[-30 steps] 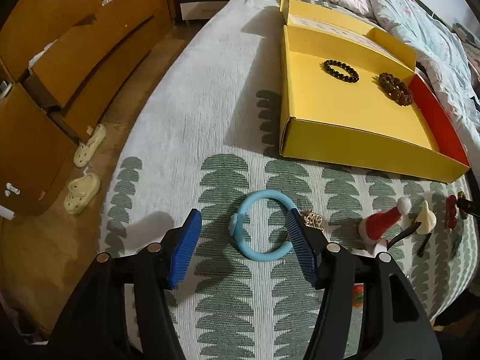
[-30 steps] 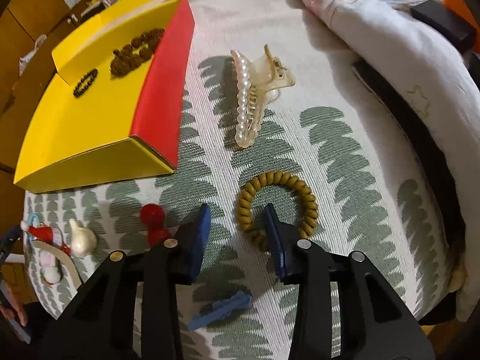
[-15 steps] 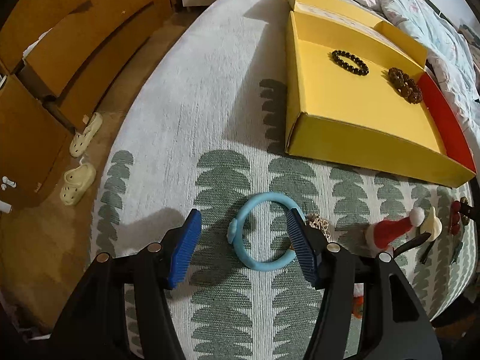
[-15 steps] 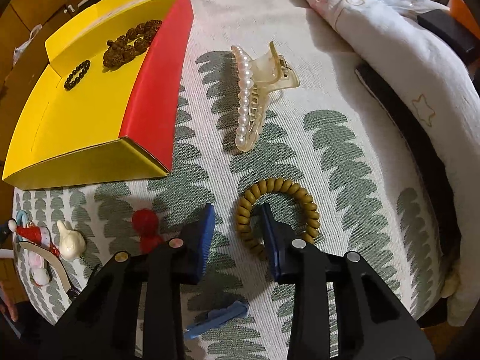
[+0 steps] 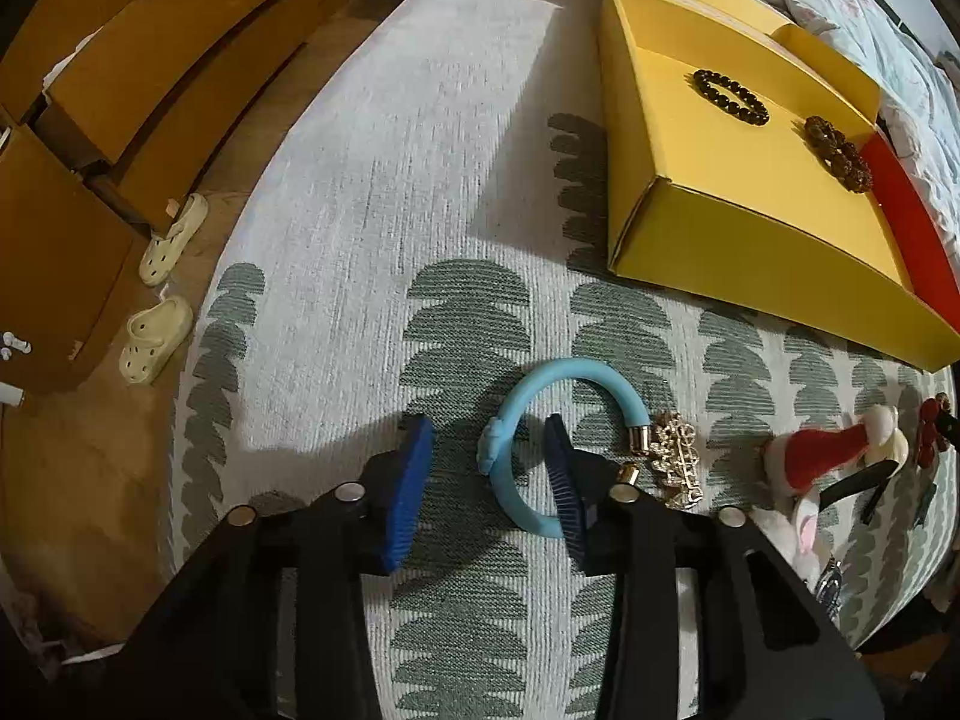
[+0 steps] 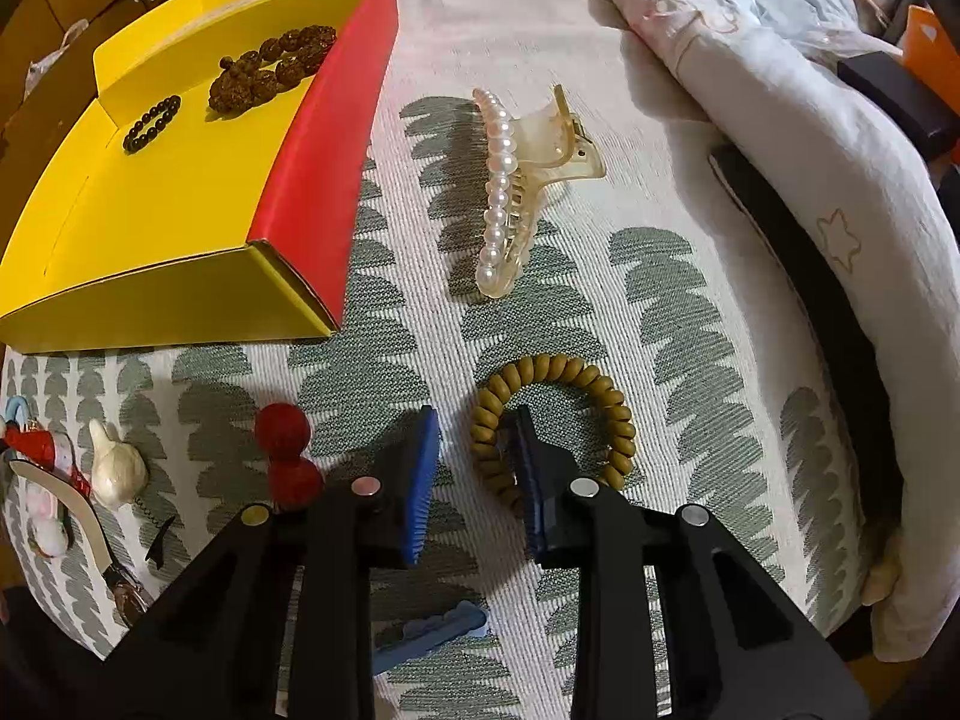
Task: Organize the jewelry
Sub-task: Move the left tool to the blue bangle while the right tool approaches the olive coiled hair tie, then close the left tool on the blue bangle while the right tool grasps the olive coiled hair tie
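Only my left view showed the blue bangle [image 5: 528, 450], my right the coil tie [image 6: 555, 420]; both grippers' jaws were closing, each straddling one rim, neither yet gripped.

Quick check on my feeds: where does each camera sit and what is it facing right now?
Left wrist: on the left tongs, aimed steeply down at the blue bangle, jaws closing astride its rim.
Right wrist: on the right tongs, aimed steeply down at the coil hair tie, jaws closing astride its coil.
Shared: the yellow box, black bead bracelet.
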`<act>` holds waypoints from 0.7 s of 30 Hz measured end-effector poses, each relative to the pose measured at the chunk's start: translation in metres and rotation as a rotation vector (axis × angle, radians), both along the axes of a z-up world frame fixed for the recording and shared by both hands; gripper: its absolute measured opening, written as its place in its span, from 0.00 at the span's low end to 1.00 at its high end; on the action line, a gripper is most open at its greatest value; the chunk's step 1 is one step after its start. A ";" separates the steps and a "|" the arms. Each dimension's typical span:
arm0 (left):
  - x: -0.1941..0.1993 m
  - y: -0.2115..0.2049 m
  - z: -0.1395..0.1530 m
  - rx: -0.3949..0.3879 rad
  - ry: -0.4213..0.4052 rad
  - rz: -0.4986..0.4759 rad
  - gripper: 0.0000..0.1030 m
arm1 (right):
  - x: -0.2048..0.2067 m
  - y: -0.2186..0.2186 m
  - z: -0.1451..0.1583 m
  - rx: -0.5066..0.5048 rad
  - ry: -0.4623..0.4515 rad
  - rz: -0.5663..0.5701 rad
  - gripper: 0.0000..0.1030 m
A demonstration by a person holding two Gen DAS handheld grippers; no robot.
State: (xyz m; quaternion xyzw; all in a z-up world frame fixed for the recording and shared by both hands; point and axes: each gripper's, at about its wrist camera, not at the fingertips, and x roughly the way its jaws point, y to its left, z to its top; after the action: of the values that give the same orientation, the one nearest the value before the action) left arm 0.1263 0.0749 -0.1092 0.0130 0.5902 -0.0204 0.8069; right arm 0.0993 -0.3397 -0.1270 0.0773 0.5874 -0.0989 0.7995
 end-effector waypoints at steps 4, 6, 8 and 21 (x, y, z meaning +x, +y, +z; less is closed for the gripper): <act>-0.001 -0.002 0.000 0.024 -0.005 -0.005 0.22 | -0.002 0.000 -0.001 -0.011 0.003 0.004 0.15; -0.001 -0.003 0.000 0.014 0.000 -0.010 0.17 | -0.003 -0.001 -0.001 -0.015 0.005 0.001 0.12; -0.001 -0.002 0.000 0.016 0.001 -0.014 0.14 | -0.004 -0.002 -0.001 -0.009 0.005 -0.001 0.11; -0.005 -0.001 0.007 -0.028 -0.001 -0.016 0.12 | -0.008 -0.005 0.004 0.007 0.003 -0.018 0.11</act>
State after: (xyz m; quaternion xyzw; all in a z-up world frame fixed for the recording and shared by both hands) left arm 0.1210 0.0738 -0.1022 0.0065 0.5892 -0.0351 0.8072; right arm 0.0911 -0.3450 -0.1232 0.0851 0.5883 -0.1043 0.7974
